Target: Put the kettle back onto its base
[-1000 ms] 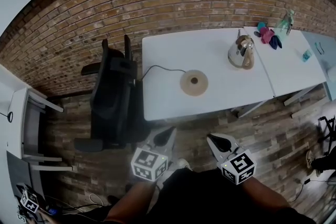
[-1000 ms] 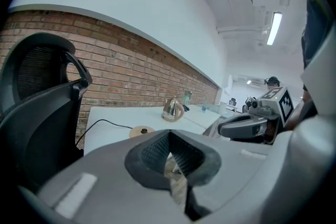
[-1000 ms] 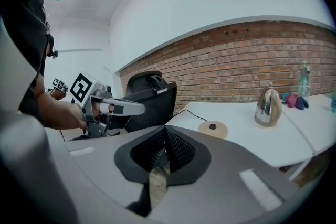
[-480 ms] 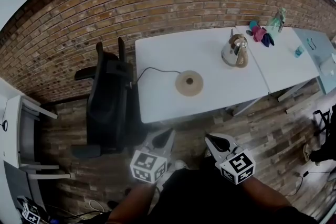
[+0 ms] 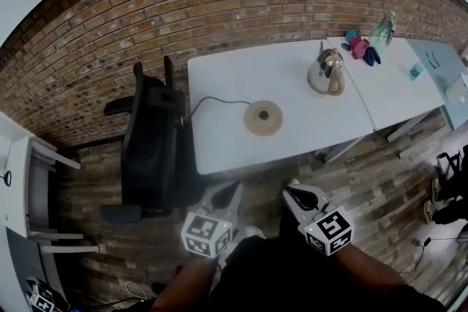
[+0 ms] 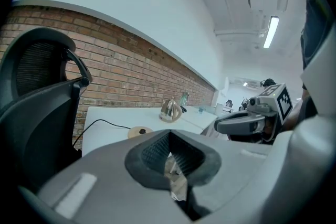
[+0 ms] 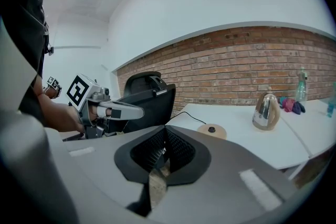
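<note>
Steel kettle [image 5: 326, 74] stood on the white worktop [image 5: 219, 84], well apart from its corded base [image 5: 262, 118]; we held the left tool [image 5: 232, 189] and right tool [image 5: 296, 193] closed, empty, short of the worktop, nothing yet within reach.

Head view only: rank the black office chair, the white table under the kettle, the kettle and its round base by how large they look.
1. white table
2. black office chair
3. kettle and round base: they look about alike, so I won't rank them against each other.
</note>
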